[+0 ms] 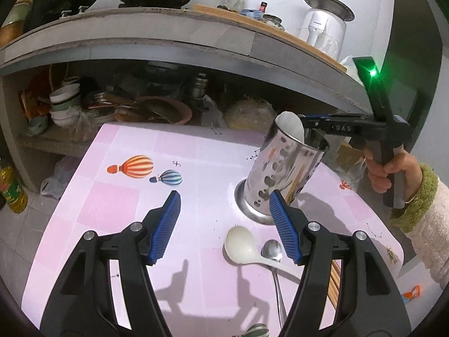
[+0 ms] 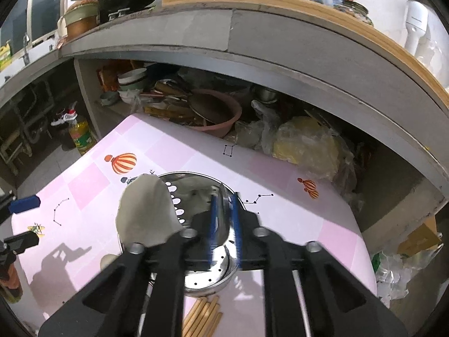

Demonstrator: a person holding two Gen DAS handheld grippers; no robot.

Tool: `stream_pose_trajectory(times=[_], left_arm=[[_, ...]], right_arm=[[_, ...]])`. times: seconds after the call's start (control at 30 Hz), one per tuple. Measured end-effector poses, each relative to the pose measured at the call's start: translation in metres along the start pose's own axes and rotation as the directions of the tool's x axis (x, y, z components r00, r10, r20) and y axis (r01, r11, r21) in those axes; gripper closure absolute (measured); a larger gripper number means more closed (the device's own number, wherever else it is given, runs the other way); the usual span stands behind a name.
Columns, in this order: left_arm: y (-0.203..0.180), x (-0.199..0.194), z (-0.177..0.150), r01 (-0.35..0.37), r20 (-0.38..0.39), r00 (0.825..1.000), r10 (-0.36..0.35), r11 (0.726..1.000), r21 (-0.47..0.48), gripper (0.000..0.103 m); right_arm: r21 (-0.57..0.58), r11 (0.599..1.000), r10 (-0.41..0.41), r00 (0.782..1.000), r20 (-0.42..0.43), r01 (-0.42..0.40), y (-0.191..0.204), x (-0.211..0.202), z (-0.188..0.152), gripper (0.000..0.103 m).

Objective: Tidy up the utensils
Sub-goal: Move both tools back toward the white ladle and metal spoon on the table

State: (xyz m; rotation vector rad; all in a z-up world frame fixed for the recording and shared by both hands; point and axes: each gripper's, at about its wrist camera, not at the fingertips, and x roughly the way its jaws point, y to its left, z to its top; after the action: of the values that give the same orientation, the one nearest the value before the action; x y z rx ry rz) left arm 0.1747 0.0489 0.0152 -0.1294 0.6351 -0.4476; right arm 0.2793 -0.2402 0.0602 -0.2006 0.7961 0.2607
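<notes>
I'm seeing the left gripper [image 1: 224, 210] hanging over the pink balloon-print tablecloth [image 1: 118, 196] at lower centre of the left wrist view, blue pads standing well apart with nothing between them. Just beside its right pad [image 1: 283, 230] a white ladle-type spoon [image 1: 241, 245] is lying on the cloth, bowl toward frame centre, with a steel spoon [image 1: 272, 250] touching its handle and a bundle of wooden chopsticks [image 1: 335, 278] half hidden behind the right finger. The perforated steel utensil holder [image 1: 283, 168] is standing right of centre, leaning toward the upper right in this fisheye view, with a white spoon [image 1: 291, 126] already sitting in it, bowl up above the rim. The right gripper [image 1: 306, 119] is reaching in from the right edge over the holder's mouth, a hand [image 1: 384, 168] in a green-cuffed fleece sleeve [image 1: 421, 213] working its grip. In the right wrist view I'm looking down into the holder [image 2: 202, 278] at centre; the right gripper [image 2: 224, 224] is showing a narrow gap between its pads, not pressing on anything I can make out, and the white spoon [image 2: 146, 210] is leaning against the holder's left rim, clear of the fingers. Chopsticks [image 2: 202, 317] are lying at bottom centre, just below the holder's base.
</notes>
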Motion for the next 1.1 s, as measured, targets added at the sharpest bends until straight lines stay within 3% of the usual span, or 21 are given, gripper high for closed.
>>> stream_pose_trajectory(times=[0.33, 0.43, 0.6, 0.73, 0.9, 1.1], left_arm=[[-0.002, -0.01, -0.006, -0.012, -0.004, 1.0, 0.012, 1.0, -0.013, 0.041], [-0.001, -0.013, -0.008, -0.023, -0.009, 1.0, 0.023, 1.0, -0.021, 0.04], [0.003, -0.013, -0.015, -0.028, -0.029, 0.999, 0.026, 0.999, -0.037, 0.04], [0.006, -0.005, -0.025, -0.016, -0.061, 0.998, 0.013, 0.999, -0.048, 0.04], [0.009, 0.01, -0.039, -0.012, -0.112, 0.994, 0.005, 0.998, -0.064, 0.04], [0.015, 0.034, -0.046, 0.01, -0.168, 0.986, -0.023, 0.997, -0.079, 0.04]], right_arm=[[0.059, 0.998, 0.012, 0.997, 0.082, -0.017, -0.01, -0.05, -0.012, 0.073], [0.075, 0.996, 0.031, 0.992, 0.119, -0.04, -0.009, -0.076, -0.026, 0.069], [0.084, 0.993, 0.076, 0.991, 0.111, -0.086, 0.009, -0.101, -0.064, 0.064], [0.127, 0.98, 0.149, 0.988, 0.033, -0.152, 0.033, -0.089, -0.105, 0.064], [0.257, 0.946, 0.224, 0.972, -0.072, -0.198, 0.05, -0.045, -0.145, 0.064], [0.366, 0.906, 0.274, 0.953, -0.127, -0.212, 0.054, -0.007, -0.163, 0.064]])
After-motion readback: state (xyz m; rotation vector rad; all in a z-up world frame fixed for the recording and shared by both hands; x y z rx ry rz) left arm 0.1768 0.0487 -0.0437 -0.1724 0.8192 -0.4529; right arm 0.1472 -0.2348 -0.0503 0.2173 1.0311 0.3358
